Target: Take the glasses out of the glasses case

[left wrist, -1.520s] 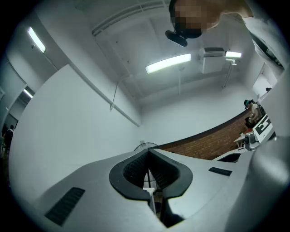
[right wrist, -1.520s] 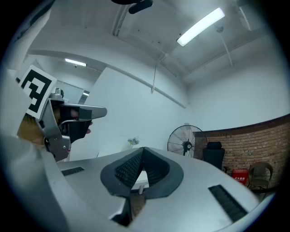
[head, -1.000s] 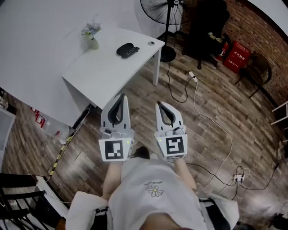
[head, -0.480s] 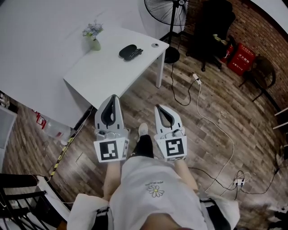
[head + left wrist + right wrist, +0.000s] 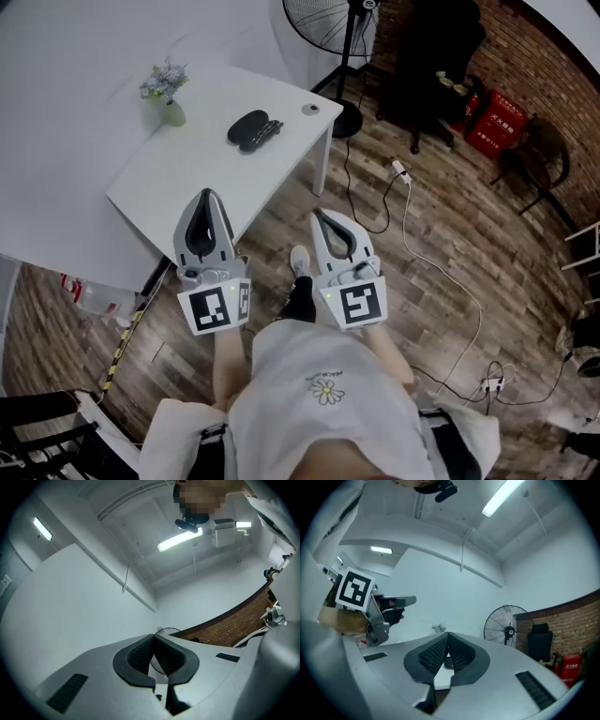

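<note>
Approach phase, no contact yet. Glasses case (image 5: 246, 127) lies as a dark oval on the far half of the white tabletop (image 5: 187, 178), lid apparently closed. A smaller dark item touches its right side, too small to identify. A flower vase (image 5: 165, 94) stands to the far left of the case and a small round object (image 5: 309, 109) sits near the far right corner. Left gripper (image 5: 206, 195) has its jaws pressed together, nothing between them; its own view confirms the pads meet at the tips (image 5: 152, 636). Right gripper (image 5: 321, 216) is the same, jaws closed and empty (image 5: 448, 633), with the standing fan (image 5: 507, 626) visible beyond them. Change over the last second: the person has stepped toward the table. The tabletop has slid left and nearer in the head view. The left gripper's tip, which was over bare wooden floor (image 5: 422, 216), now overlaps the tabletop's near edge. The right gripper is still over the floor, just off the near right corner. One shoe (image 5: 299, 262) shows forward between the grippers, mid-stride. Judgement: the task proper has not begun. The case is well apart from both grippers, and both pairs of jaws must spread before either can steady the case or lift its lid.
</note>
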Action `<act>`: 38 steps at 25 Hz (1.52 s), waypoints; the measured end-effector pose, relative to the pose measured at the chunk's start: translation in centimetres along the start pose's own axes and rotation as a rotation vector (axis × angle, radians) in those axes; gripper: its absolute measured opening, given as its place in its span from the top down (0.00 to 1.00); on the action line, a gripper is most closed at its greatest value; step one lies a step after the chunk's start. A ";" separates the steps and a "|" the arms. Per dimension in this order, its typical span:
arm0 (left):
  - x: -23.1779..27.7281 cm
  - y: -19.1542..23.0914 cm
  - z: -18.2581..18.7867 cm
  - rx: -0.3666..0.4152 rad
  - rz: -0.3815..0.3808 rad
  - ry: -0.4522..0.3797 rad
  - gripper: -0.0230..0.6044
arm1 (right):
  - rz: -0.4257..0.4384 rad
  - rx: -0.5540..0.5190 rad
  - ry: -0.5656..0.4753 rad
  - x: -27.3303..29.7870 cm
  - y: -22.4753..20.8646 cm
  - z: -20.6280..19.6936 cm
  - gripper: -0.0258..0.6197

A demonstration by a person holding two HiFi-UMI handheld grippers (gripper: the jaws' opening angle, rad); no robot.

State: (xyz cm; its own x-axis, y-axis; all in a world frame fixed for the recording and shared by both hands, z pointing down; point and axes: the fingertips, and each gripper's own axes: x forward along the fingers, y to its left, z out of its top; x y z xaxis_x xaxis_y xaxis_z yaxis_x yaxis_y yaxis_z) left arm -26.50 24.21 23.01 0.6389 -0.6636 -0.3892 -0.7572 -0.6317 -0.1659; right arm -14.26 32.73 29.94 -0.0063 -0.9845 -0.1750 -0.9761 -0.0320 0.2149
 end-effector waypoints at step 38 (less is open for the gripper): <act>33.3 8.3 -19.1 -0.058 0.142 0.142 0.94 | 0.368 0.073 0.061 41.2 -13.5 -11.1 0.95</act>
State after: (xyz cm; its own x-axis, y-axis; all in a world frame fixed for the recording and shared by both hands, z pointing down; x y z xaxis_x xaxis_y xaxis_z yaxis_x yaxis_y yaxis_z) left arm -8.96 -10.74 25.96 0.5419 -0.7950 -0.2724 -0.8347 -0.5470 -0.0641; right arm 1.05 -9.33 30.54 -0.3481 -0.9366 -0.0407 -0.9241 0.3355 0.1828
